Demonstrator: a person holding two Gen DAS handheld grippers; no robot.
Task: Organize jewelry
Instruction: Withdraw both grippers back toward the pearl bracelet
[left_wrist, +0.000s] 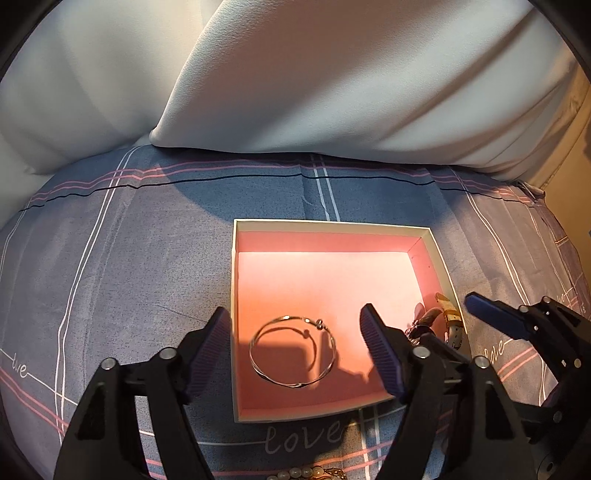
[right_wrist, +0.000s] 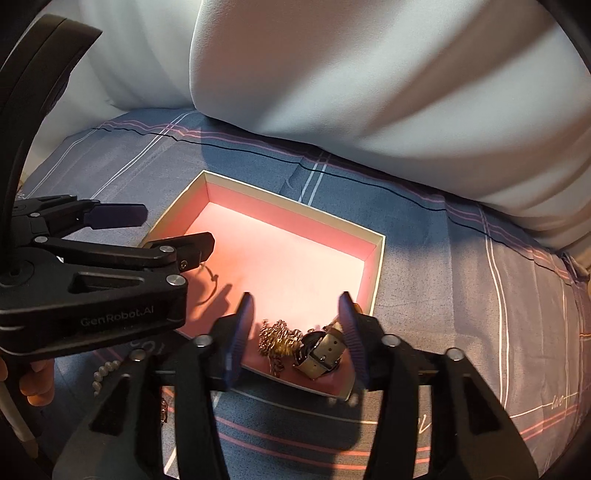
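Both tongs are held apart: a bangle (left_wrist: 293, 350) lies between the left tongs (left_wrist: 295, 354); a watch (right_wrist: 319, 354) and chain (right_wrist: 277, 338) between the right tongs (right_wrist: 297, 336).

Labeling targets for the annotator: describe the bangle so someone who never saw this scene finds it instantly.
Find the open box with the pink lining, sitting on the grey plaid bedsheet below the white pillows. The bangle lies flat on the box floor, alone on one side. Unlike the tangled chain and strapped watch clustered at the other side, it is a thin, plain wire hoop.
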